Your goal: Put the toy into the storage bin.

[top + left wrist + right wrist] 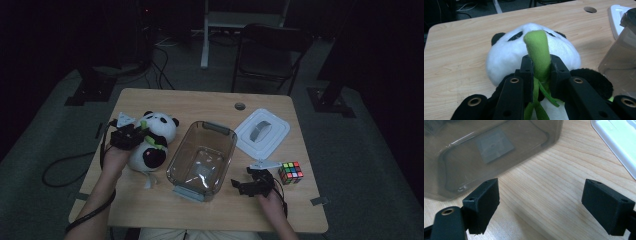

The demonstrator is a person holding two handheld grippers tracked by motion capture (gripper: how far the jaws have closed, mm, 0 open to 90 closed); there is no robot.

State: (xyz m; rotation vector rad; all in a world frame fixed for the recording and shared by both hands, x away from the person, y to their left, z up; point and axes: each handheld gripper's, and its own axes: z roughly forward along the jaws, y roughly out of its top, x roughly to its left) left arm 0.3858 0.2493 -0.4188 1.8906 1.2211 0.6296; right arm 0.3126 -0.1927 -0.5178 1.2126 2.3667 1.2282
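Left gripper (541, 72) was positioned over the plush panda (152, 140) at the left side of the table (200, 100). Its jaws were closed onto the green bamboo stalk (537, 50) stitched to the panda's front; both pads pressed the stalk w/ no gap visible in the left gripper view. The stalk stood up between the pads and ended in front of the panda's white head. The panda lay on the tabletop, head toward the far edge, black arms spread to either side of the jaws. In the high view the left gripper (127, 135) sat on the panda's left flank, w/ the person's left hand (114, 159) behind it.

Right gripper (541, 207) rested low over bare wood at the near right of the table, jaws wide apart, nothing between them. In the high view it (245, 186) lay just right of the clear container (202, 157), which stood mid-table beside the panda, approx. touching its right side.

Container lid (262, 132), white w/ a grey handle, lay flat at the far right, apart from the container. A colour cube (291, 172) sat near the right gripper, to its right.
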